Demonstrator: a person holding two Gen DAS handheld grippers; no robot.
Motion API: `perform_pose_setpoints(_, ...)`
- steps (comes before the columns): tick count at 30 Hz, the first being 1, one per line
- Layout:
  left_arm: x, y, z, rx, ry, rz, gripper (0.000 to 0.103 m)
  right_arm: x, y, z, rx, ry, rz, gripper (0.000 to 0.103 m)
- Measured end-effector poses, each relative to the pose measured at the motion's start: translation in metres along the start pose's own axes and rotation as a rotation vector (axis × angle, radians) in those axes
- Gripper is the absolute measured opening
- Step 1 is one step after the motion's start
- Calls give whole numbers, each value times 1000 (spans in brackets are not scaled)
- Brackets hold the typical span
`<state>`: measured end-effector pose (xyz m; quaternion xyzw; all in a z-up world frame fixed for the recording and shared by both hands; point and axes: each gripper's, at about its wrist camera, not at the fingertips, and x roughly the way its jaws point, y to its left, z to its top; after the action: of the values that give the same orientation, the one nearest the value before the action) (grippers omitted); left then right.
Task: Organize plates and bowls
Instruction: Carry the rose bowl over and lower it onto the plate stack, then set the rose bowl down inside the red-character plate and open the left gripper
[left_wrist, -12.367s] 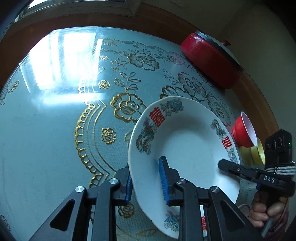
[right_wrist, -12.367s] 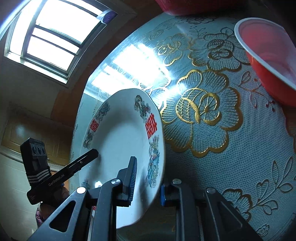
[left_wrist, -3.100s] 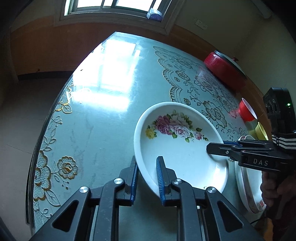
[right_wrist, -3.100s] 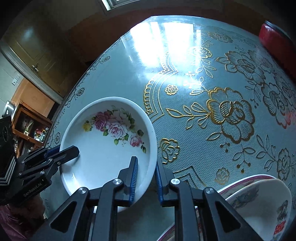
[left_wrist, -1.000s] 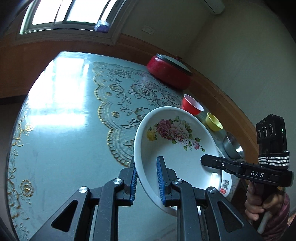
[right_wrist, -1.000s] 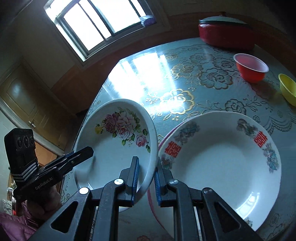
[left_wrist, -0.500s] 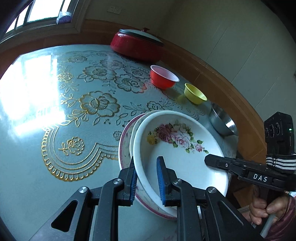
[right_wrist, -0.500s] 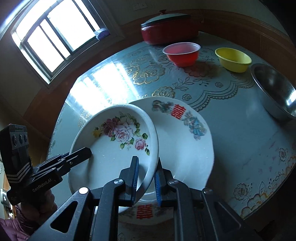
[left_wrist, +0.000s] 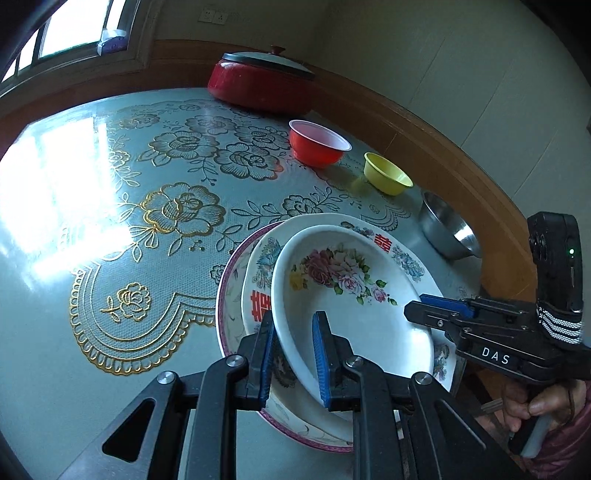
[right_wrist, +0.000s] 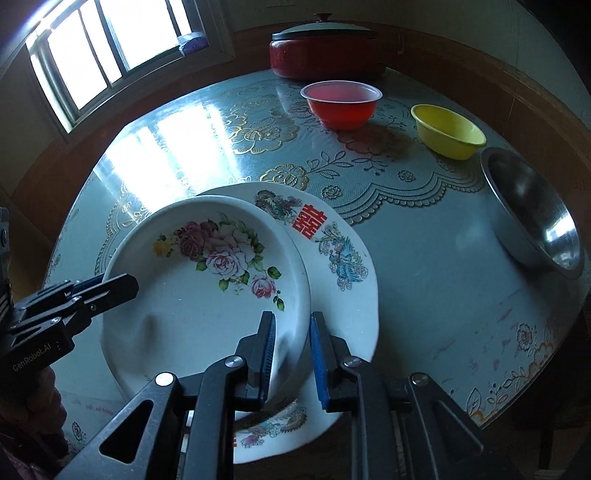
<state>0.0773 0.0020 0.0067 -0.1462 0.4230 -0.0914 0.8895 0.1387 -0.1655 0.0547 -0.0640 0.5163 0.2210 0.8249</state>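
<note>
A white rose-pattern plate sits over a stack made of a white plate with red characters and a pink-rimmed plate. My left gripper is shut on the rose plate's near rim. My right gripper is shut on its opposite rim, and it shows in the left wrist view. The rose plate and red-character plate show in the right wrist view. Whether the rose plate rests fully on the stack I cannot tell.
A red bowl, a yellow bowl and a steel bowl stand in a row along the table's far right edge. A red lidded pot is at the back. The lace-patterned table stretches left.
Both grippers carried the rose plate from the table's left side to the right. It has come down over the stacked plates, closer than half a second ago.
</note>
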Motion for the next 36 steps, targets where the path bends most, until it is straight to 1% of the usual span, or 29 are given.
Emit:
perform_pose_setpoints(2,-2,-2,-2,23,9,0,19,-3,-2,1,8,-1,12,27)
perform_pose_setpoints(3,-2,-1,-2,17,13,-12,19,-5,-7,2,33,-10,29,27)
perform_pose_setpoints(5,-4,3,-3,-10,16,-35,19,-14,-23,4,124,-55,73,27)
perform_pose_setpoints(6,-6,5,-3,-22,14,-41,19,-17,-32,5,178,-73,73,27)
perform_pose_setpoints(9,-13,11,-4,-48,3,-57,19,-21,-63,2,339,-112,22,27)
perform_pose_setpoints(11,-17,16,-5,-64,-5,-61,19,-16,-76,-3,407,-91,12,27)
perform_pose_setpoints(13,-19,23,-6,-79,-2,-36,19,-12,-79,-7,439,-81,55,25)
perform_pose_setpoints(15,-18,32,-9,-109,4,-26,19,-10,-71,-7,417,-76,41,25)
perform_pose_setpoints(16,-18,37,-10,-126,7,-23,20,-7,-67,-7,412,-64,54,24)
perform_pose_setpoints(17,-19,41,-11,-141,5,-26,20,-6,-65,-9,421,-68,76,17)
perform_pose_setpoints(18,-20,46,-13,-153,5,-20,20,-6,-62,-9,422,-69,77,15)
perform_pose_setpoints(19,-21,49,-14,-164,3,-14,20,-6,-60,-9,413,-70,73,15)
perform_pose_setpoints(20,-22,52,-15,-173,1,-14,20,-6,-57,-9,401,-70,67,15)
perform_pose_setpoints(22,-23,56,-17,-180,3,-17,20,-7,-46,-8,343,-79,4,15)
perform_pose_setpoints(24,-22,56,-19,-180,6,-14,20,-9,-39,-10,321,-80,-26,15)
perform_pose_setpoints(27,-24,53,-19,-169,1,-30,20,-10,-41,-11,340,-76,-21,15)
perform_pose_setpoints(32,-23,49,-18,-150,-3,-19,18,-10,-35,-9,294,-72,-51,17)
perform_pose_setpoints(36,-28,44,-16,-111,-30,42,19,-11,-34,-10,301,-74,-56,17)
